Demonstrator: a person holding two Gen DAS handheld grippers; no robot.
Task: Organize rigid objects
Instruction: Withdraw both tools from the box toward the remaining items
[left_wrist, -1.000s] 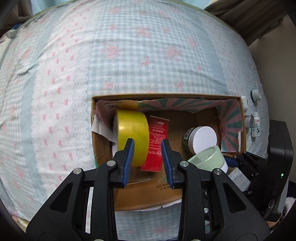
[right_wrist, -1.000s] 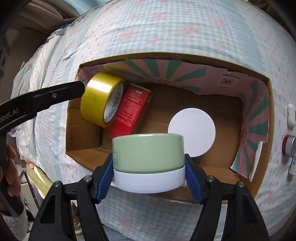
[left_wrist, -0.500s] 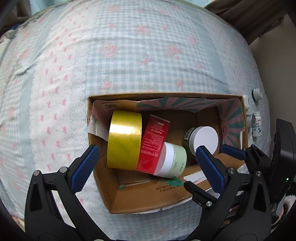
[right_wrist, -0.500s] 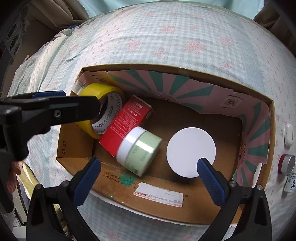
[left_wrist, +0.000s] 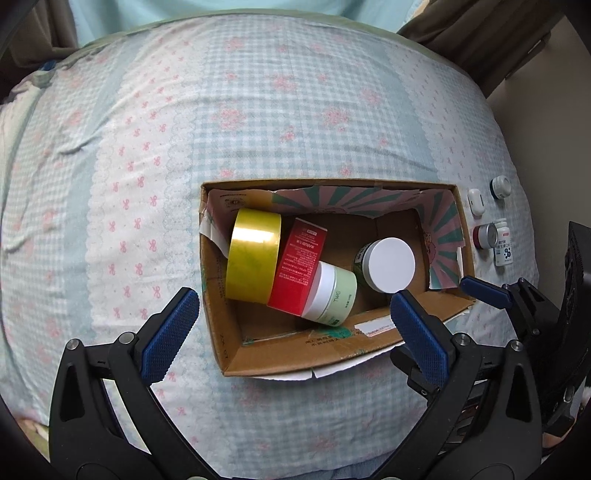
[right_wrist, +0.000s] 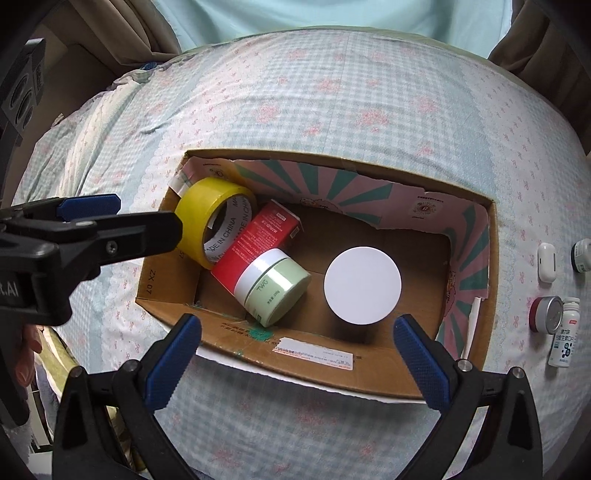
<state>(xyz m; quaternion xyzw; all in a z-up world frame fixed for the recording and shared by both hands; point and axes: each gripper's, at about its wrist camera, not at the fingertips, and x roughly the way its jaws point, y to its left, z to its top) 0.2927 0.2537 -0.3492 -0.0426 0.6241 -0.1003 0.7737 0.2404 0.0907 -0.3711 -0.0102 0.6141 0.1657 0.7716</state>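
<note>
Both my wrist cams look steeply down at the bed from the near side, facing its far edge, each with its own tongs spread wide across the bottom of the frame. Left cam sits a bit higher and further left, so the cardboard box lands right of center there. Right cam is closer in, box filling the middle. Both share the whole box interior and the small bottles at the right edge. My left tongs poke in mid-left of the right view; right tongs show lower right in the left view.
</note>
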